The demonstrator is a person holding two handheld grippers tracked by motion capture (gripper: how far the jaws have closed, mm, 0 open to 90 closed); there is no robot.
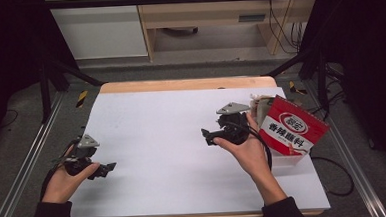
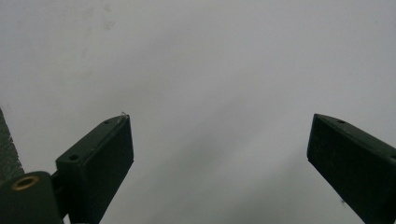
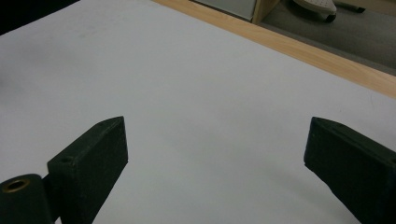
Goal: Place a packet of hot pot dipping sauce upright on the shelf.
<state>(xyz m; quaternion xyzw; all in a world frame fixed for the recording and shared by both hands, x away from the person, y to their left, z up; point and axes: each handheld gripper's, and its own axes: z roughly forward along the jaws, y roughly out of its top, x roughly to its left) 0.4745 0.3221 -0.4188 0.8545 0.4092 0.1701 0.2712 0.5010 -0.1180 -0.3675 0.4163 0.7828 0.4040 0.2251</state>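
Lying at the right edge of the white table cover (image 1: pixel 182 139), the red and white packet (image 1: pixel 293 128) serves as the landmark: it leans tilted over a clear tub (image 1: pixel 290 159) whose walls are hard to make out, and some crumpled pale wrapping (image 1: pixel 261 102) sticks out behind its upper left corner, too small to identify. The right gripper (image 1: pixel 208 136) sits just to the packet's left, held in the right hand (image 1: pixel 248 153), whose fingers hide much of its body; its tips point away from the packet toward the middle of the cover. In the right gripper view the jaws stand wide apart with nothing between them, above bare white cover with the wooden table edge (image 3: pixel 299 49) beyond. The left gripper (image 1: pixel 104 169) is well apart from the packet, far across the cover near its left edge, gripped by the left hand (image 1: pixel 64 183). In the left gripper view its jaws likewise stand wide over blank cover, and a grey strip at the frame's left edge is cut off.
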